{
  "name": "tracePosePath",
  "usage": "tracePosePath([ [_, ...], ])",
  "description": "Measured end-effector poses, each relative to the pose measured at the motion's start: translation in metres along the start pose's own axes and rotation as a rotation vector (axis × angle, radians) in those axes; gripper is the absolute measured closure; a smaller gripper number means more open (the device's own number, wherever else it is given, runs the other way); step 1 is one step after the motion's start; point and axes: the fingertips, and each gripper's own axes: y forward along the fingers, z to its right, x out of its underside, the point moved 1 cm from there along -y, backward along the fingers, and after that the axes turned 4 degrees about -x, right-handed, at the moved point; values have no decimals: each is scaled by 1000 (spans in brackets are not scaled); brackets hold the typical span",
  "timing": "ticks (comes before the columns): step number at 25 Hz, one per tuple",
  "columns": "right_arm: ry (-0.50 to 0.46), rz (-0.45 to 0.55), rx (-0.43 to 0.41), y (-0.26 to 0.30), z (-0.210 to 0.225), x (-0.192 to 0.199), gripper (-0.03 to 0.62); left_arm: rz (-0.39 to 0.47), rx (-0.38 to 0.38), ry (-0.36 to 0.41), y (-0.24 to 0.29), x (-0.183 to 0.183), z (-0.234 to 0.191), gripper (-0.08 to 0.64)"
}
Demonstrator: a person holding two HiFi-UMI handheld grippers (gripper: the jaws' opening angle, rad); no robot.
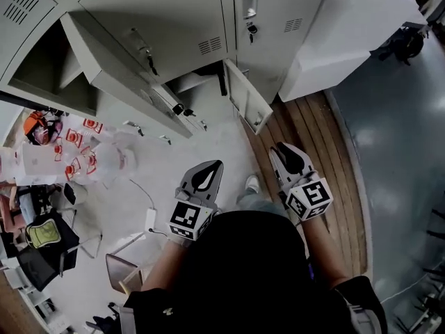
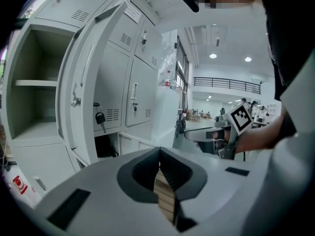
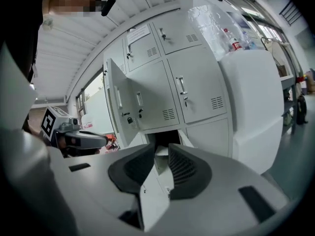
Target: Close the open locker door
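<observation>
Two grey locker doors stand open. The tall upper door [image 1: 118, 61] swings out to the left, with a key hanging in its lock, and its compartment [image 2: 34, 97] is bare. A small lower door [image 1: 247, 106] juts out toward me just ahead of my right gripper [image 1: 288, 160]. It also shows past the right gripper's [image 3: 161, 151] jaws as the small door [image 3: 157, 195]. My left gripper [image 1: 201, 183] hovers lower and to the left, away from both doors. Both grippers are shut and hold nothing, and neither touches a door.
A white cabinet [image 1: 348, 26] stands against the lockers on the right. Clear plastic bags with bottles [image 1: 83, 158] lie on the floor at the left, and a bag and chair [image 1: 42, 239] are nearer. A wooden floor strip [image 1: 327, 172] runs along the right. My shoe [image 1: 253, 184] is below the small door.
</observation>
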Motion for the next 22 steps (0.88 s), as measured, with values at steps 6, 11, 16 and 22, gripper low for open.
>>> tracePosePath([
  [6, -27, -83, -74, 25, 50, 14, 508, -25, -113, -19, 21, -2, -3, 537],
  [11, -64, -155, -108, 49, 83, 33, 497, -55, -158, -20, 31, 2, -5, 537],
  [16, -103, -218, -133, 74, 99, 54, 486, -73, -181, -11, 35, 2, -8, 537],
  [22, -143, -269, -136, 97, 109, 70, 451, -95, -183, -19, 33, 9, -17, 537],
])
